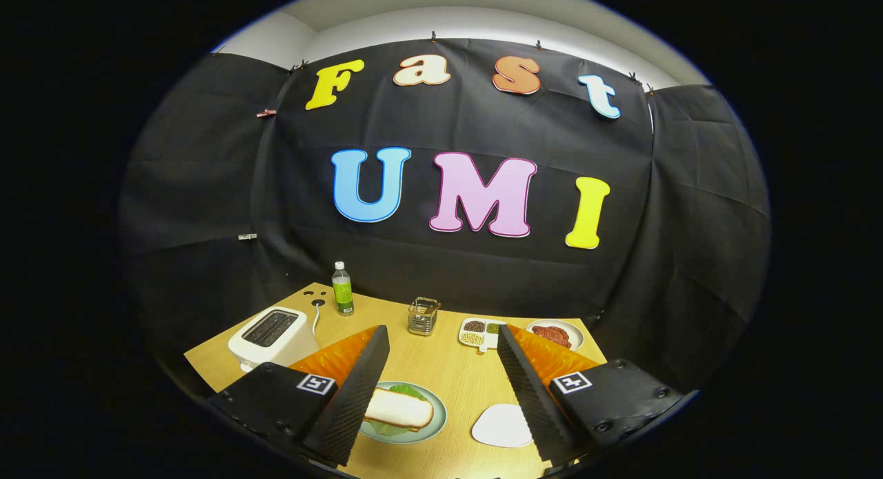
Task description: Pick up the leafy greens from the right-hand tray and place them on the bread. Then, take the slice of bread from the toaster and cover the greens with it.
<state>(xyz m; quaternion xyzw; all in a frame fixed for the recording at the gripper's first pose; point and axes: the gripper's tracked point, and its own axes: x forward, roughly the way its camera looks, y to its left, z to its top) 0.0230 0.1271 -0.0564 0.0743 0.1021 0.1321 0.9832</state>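
Tool [441, 351] held above table level, fingers [359, 389] spread wide, gripping nothing.

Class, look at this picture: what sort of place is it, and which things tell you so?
Probably a staged kitchen table in a recording booth: black cloth wall, wooden table with a toaster, a plate holding bread over greens, and the open gripper above it.

i'm looking at a black cloth wall [441, 258] pinned up with small clips behind a light wooden table [448, 368]; above the cloth runs a pale wall [428, 20], brightly lit along its top
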